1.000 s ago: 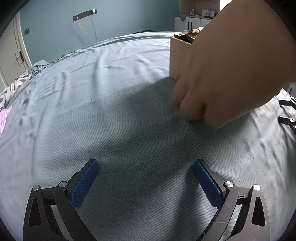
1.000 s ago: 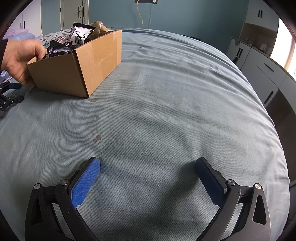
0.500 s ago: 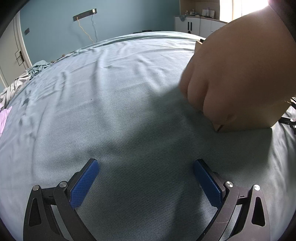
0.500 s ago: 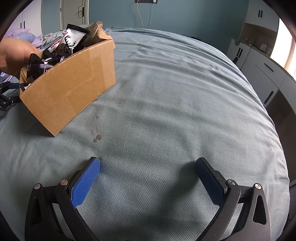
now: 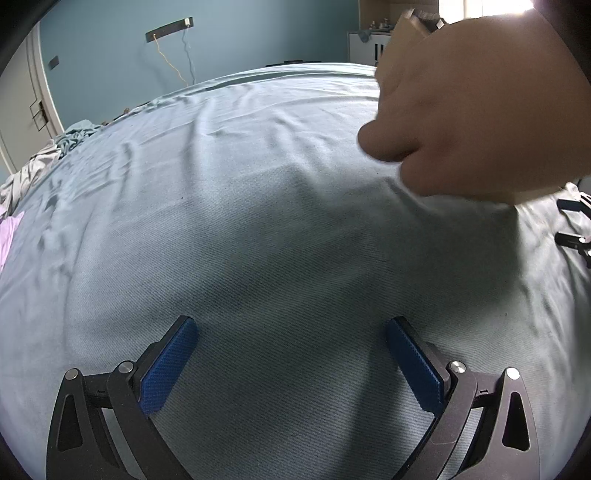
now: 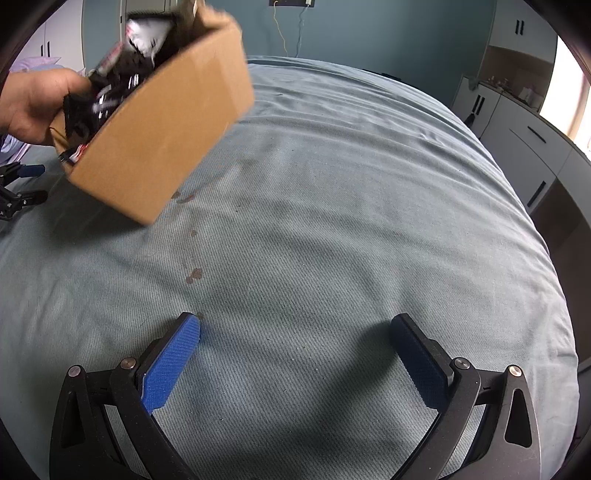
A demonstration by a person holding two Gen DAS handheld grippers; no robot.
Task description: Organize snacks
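Note:
A person's bare hand (image 6: 35, 105) holds a brown cardboard box (image 6: 166, 125) tilted in the air above the bed. Dark and white snack packets (image 6: 122, 66) fill the box. In the left wrist view the same hand (image 5: 476, 110) looms at the upper right and hides nearly all of the box; only a cardboard corner (image 5: 404, 26) shows. My left gripper (image 5: 291, 365) rests open on the grey-blue sheet, nothing between its fingers. My right gripper (image 6: 295, 363) also lies open and empty on the sheet, well below and right of the box.
The bed sheet (image 6: 332, 221) carries a few small brown stains (image 6: 194, 275). Crumpled clothes (image 5: 44, 162) lie at the far left edge. White cabinets (image 6: 524, 133) stand beyond the bed's right side. The other gripper's tips (image 6: 22, 184) show at the left edge.
The hand has lifted the box off the sheet and tipped it toward the camera, its open top turning leftwards. Both grippers have stayed still.

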